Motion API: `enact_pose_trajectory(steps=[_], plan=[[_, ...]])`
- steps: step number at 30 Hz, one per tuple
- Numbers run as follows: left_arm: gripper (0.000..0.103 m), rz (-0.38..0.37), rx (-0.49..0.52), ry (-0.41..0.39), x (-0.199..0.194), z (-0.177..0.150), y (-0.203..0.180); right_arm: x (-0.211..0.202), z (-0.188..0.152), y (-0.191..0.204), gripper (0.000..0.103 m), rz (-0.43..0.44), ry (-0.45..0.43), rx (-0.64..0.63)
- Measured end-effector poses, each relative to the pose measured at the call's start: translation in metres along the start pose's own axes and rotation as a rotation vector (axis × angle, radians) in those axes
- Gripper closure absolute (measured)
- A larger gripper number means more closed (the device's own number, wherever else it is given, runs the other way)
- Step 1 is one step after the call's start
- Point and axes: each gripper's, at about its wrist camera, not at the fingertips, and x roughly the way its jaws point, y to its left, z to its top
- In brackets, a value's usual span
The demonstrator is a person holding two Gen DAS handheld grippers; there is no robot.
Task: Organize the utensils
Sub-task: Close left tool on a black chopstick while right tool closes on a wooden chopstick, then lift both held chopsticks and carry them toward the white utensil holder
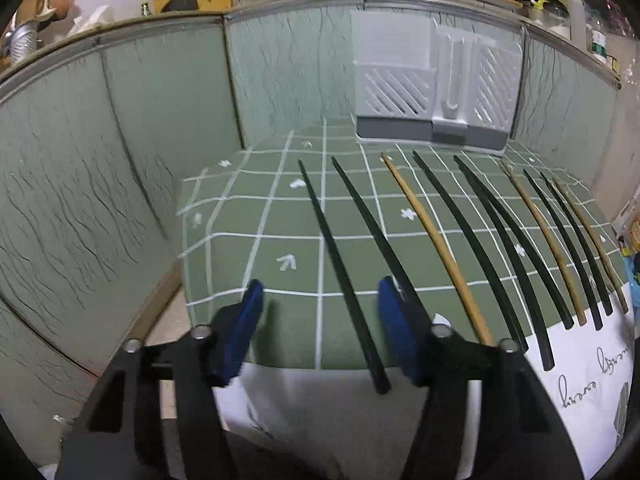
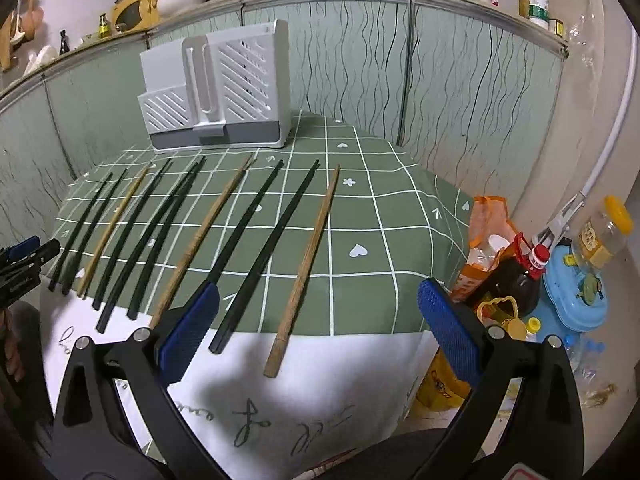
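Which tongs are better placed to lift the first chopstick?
Left, probably. The left tongs already straddle the leftmost black chopstick, jaws open on either side. The right tongs frame two sticks, so they need more aligning.

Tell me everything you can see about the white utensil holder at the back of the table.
The utensil holder looks like white plastic on a grey base. It has a low compartment and a taller one, both with slanted slots, and a smooth upright panel with a U-shaped groove between them. It stands upright on the green checked tablecloth, near the wall, beyond the chopsticks. Nothing shows above its rims.
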Motion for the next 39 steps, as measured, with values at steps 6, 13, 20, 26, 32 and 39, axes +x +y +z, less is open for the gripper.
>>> enact_pose_trajectory(steps=[6, 13, 20, 26, 32, 39], plan=[[0.054, 0.003, 0.026, 0.023, 0.014, 0.001, -0.011, 0.020, 0.001, 0.001, 0.034, -0.016, 0.033, 0.002], [0.073, 0.023, 0.061, -0.002, 0.016, -0.002, -0.021, 0.042, -0.003, 0.010, 0.061, -0.061, 0.048, -0.031], [0.088, -0.006, 0.062, -0.008, 0.016, -0.004, -0.024, 0.048, -0.009, 0.017, 0.087, -0.073, 0.040, -0.046], [0.095, -0.025, 0.037, -0.022, 0.015, -0.005, -0.024, 0.047, -0.010, 0.013, 0.097, -0.086, 0.031, -0.007], [0.095, -0.022, 0.007, -0.020, 0.010, -0.003, -0.015, 0.043, -0.006, 0.007, 0.097, -0.059, 0.029, 0.020], [0.095, -0.026, -0.025, -0.045, -0.009, 0.004, 0.006, 0.019, 0.004, 0.005, 0.097, -0.031, -0.008, 0.013]])
